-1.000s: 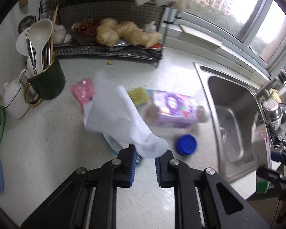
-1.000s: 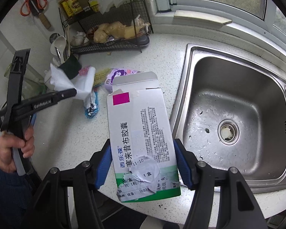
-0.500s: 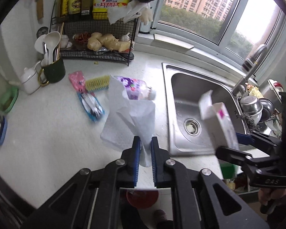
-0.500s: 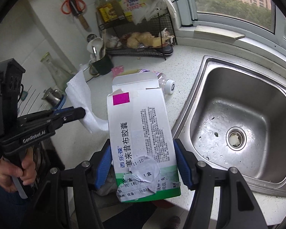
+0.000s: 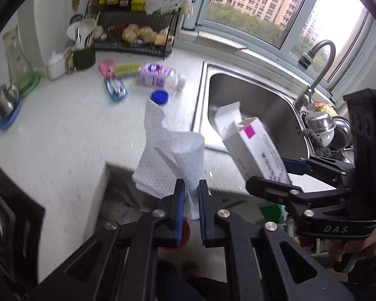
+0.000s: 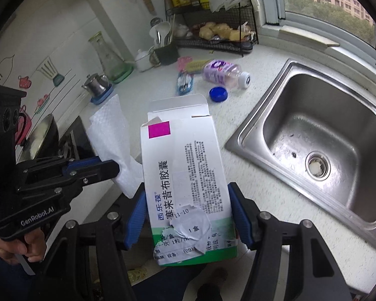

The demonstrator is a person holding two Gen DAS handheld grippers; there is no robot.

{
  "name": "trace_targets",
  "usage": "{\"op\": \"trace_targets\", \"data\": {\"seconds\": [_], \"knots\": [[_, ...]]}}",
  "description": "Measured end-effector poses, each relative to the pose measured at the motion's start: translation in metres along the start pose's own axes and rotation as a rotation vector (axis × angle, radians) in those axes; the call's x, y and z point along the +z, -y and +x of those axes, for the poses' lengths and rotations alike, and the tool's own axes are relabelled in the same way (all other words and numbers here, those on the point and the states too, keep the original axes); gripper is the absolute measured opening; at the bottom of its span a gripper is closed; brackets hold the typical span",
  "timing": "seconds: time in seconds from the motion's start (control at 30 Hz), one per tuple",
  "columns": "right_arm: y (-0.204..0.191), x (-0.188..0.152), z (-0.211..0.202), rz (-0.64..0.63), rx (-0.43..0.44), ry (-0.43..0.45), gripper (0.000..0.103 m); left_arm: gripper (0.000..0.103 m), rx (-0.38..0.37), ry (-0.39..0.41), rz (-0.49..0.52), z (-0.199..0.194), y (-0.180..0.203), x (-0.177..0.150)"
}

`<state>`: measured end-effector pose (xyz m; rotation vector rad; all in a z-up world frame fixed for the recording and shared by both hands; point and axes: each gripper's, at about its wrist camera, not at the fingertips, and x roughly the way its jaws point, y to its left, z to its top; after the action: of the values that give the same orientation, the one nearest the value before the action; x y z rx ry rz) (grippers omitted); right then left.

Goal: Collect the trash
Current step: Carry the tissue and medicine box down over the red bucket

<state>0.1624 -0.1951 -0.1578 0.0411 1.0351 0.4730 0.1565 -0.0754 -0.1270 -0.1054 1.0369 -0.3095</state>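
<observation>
Two pieces were already collected: the left gripper (image 5: 190, 195) had its jaws nipped narrowly on a limp, dimpled paper towel (image 5: 171, 160), and the right gripper (image 6: 188, 213) clamped a flat, torn cardboard medicine box (image 6: 185, 185). Left on the speckled tabletop (image 5: 62, 135): a crinkled plastic bottle (image 5: 160, 77), its blue cap (image 5: 160, 97), and wrappers (image 5: 115, 89).

left wrist: faces counter (image 5: 62, 130) steeply | right wrist: likewise | shared: sink (image 6: 313, 135)
</observation>
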Motion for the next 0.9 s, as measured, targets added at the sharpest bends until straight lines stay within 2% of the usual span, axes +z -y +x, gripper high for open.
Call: {"op": "trace_targets", "data": {"seconds": [0.33, 0.47, 0.63, 0.9], "knots": [[-0.015, -0.048, 0.038, 0.023, -0.007, -0.130, 0.059, 0.009, -0.047, -0.121, -0.056, 0.029, -0.018, -0.053], [-0.010, -0.068, 0.063, 0.066, -0.016, -0.186, 0.059, 0.009, -0.100, -0.186, -0.086, 0.063, -0.034, -0.070], [-0.005, -0.092, 0.091, 0.084, -0.055, -0.202, 0.059, 0.009, -0.105, -0.234, -0.082, 0.097, -0.050, -0.089], [0.016, -0.135, 0.168, 0.137, -0.068, -0.288, 0.059, 0.006, -0.104, -0.323, -0.088, 0.168, -0.072, -0.125]]}}
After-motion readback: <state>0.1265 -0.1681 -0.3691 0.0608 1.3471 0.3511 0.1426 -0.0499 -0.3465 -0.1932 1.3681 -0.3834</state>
